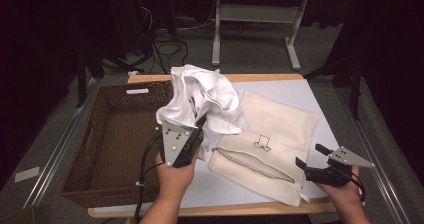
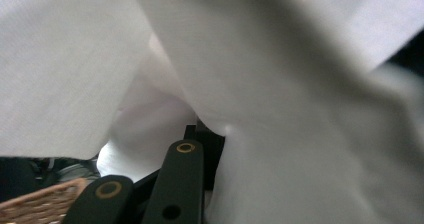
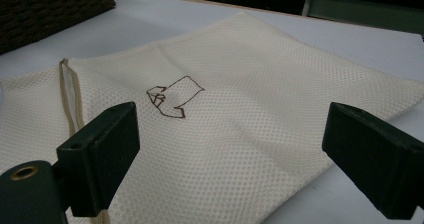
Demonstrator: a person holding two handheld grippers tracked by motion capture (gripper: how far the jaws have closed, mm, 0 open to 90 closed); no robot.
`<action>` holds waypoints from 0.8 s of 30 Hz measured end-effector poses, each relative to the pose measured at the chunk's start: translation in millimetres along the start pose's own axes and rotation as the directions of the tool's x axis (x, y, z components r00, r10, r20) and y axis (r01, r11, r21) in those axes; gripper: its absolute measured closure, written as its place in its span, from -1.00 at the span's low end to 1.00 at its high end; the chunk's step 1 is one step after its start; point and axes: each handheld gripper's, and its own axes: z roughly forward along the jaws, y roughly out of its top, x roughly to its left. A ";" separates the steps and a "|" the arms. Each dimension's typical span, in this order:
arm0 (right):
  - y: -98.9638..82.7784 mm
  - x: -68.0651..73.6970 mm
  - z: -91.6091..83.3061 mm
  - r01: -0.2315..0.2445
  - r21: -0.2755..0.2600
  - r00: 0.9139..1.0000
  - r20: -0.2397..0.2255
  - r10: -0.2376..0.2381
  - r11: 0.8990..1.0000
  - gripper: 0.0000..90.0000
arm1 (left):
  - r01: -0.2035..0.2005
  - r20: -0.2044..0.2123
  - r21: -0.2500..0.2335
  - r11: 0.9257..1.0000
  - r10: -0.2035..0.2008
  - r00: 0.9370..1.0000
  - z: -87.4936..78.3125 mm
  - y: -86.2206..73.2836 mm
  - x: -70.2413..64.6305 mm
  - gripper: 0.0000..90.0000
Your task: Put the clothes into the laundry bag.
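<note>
My left gripper (image 1: 198,121) is shut on a crumpled white cloth (image 1: 202,96) and holds it up in the air, over the seam between the basket and the table mat. In the left gripper view the cloth (image 2: 280,109) drapes over one black finger (image 2: 181,184) and hides the other. A cream mesh laundry bag (image 1: 272,129) with a small brown drawing lies flat on the mat, its zipper opening toward the front left. My right gripper (image 1: 311,155) stands open at the bag's front right corner; in the right gripper view the bag (image 3: 240,109) lies beyond its wide-apart jaws (image 3: 230,149).
A brown wicker basket (image 1: 97,109) sits at the table's left, its rim (image 2: 40,204) just below the held cloth. A pale mat (image 1: 300,91) covers the wooden tabletop. Beyond the table, a desk frame (image 1: 295,54) and cables (image 1: 165,49) stand on the dark floor.
</note>
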 end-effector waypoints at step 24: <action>5.1 12.0 5.1 0.039 0.024 0.999 -0.006 -0.039 0.999 -0.72 | 0.006 0.136 0.077 0.997 -0.017 0.991 -25.3 -72.8 -35.0 0.70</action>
